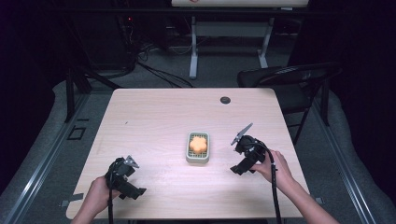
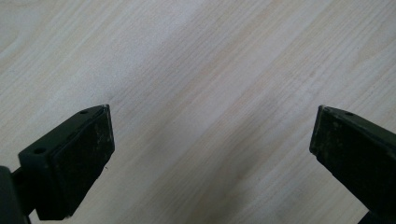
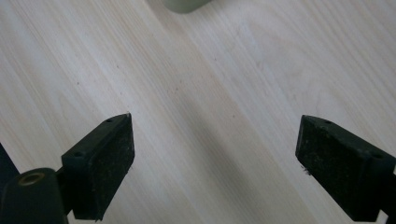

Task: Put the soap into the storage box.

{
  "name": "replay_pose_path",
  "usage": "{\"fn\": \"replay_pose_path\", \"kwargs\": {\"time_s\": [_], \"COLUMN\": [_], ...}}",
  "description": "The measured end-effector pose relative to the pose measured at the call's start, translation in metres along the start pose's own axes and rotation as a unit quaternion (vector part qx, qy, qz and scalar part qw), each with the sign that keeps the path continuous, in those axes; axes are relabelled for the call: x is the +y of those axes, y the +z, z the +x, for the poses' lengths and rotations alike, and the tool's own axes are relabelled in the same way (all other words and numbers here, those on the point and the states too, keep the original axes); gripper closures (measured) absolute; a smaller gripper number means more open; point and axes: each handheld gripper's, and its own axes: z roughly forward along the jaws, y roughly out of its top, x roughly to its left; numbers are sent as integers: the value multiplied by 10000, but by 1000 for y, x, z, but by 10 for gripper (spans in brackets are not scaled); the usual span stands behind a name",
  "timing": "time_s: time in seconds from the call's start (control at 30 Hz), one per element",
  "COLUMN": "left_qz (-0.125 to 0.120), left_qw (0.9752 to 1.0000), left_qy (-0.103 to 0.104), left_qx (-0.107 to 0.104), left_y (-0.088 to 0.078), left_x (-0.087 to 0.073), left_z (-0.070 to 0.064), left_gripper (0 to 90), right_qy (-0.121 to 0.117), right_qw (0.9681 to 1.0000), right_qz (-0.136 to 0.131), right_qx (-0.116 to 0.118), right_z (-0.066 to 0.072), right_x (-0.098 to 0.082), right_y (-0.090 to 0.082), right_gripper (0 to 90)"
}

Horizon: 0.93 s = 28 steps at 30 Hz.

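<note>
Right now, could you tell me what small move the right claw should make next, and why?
Probably ease the right claw leftward toward the green tray with the orange flower-shaped piece. Its jaws stand open over bare table, with nothing between them, and the tray lies just beyond, apart from them. The left claw sits farther off.

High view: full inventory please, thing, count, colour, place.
table: 1, light wood, centre of the high view.
dish: 1, pale green, ribbed, on the table right of centre, between the two grippers.
flower-shaped piece: 1, orange, lying in the dish.
grommet: 1, dark, round, at the table's far edge.
folding chair: 1, black, beyond the table's far right corner.
second table: 1, white legs, far background.
left gripper: 1, black, near left of the table, fingers apart over bare wood.
right gripper: 1, black, right of the dish, fingers apart, nothing between them.
</note>
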Motion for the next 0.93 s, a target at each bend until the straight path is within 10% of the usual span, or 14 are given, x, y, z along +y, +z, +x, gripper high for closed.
{"fn": "replay_pose_path", "kwargs": {"time_s": [0.57,0.93], "left_qz": [-32,-41], "left_qw": [10000,10000], "left_qy": [-68,-24], "left_qx": [-11,-46], "left_y": [0,0], "left_x": [0,1], "left_z": [0,0], "left_gripper": [1,1], "right_qy": [246,-142], "right_qw": [9973,9938], "right_qz": [683,930], "right_qx": [-131,-589], "right_z": [4,8], "right_x": [-70,-71], "right_y": [25,26], "right_gripper": [126,131]}}
